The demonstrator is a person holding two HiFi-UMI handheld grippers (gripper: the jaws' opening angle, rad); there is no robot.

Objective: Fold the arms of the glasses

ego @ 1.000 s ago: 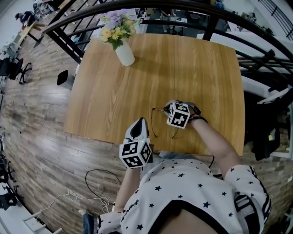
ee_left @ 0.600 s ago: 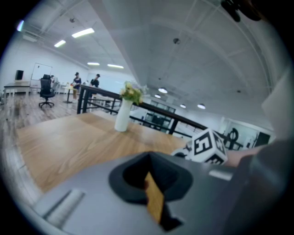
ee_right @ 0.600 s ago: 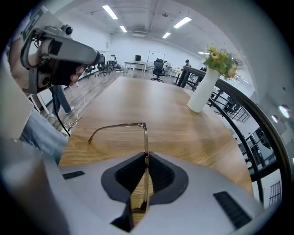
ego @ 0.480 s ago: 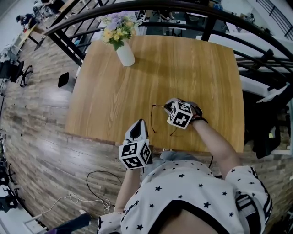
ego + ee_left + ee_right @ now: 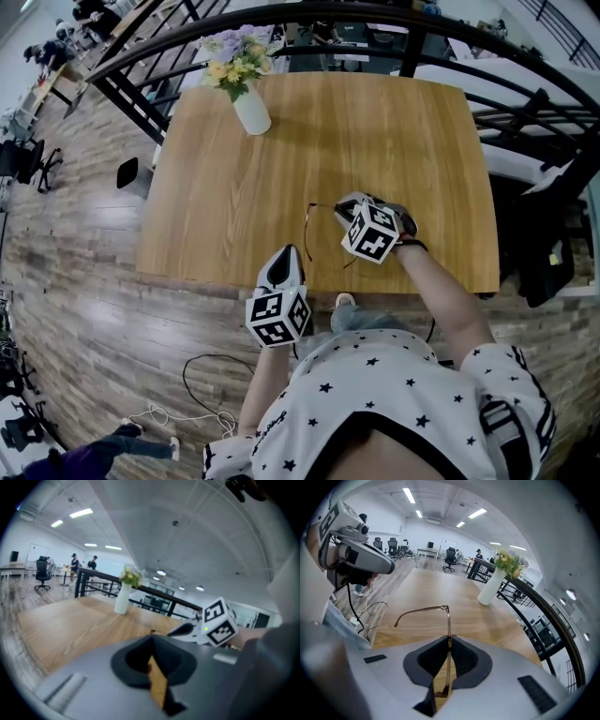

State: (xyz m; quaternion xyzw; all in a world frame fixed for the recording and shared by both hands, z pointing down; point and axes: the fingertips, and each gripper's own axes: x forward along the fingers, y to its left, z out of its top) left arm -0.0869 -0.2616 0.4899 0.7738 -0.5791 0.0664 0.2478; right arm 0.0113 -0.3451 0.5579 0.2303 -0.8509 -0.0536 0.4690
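Thin metal-framed glasses (image 5: 307,234) hang over the near part of the wooden table (image 5: 403,141), with one arm sticking out to the left. My right gripper (image 5: 349,208) is shut on their front frame. In the right gripper view the frame (image 5: 449,625) runs straight between the closed jaws and the arm (image 5: 419,612) bends off to the left. My left gripper (image 5: 286,262) hovers at the table's front edge, shut with nothing in it. Its closed jaws (image 5: 151,657) point toward the right gripper (image 5: 187,629).
A white vase of flowers (image 5: 251,105) stands at the table's far left corner. A black railing (image 5: 309,19) curves behind the table. Cables (image 5: 202,394) lie on the wooden floor below the near edge. My body stands close to the table's front edge.
My right gripper has risen a little with the glasses held in it. The left gripper has drifted slightly and stays shut.
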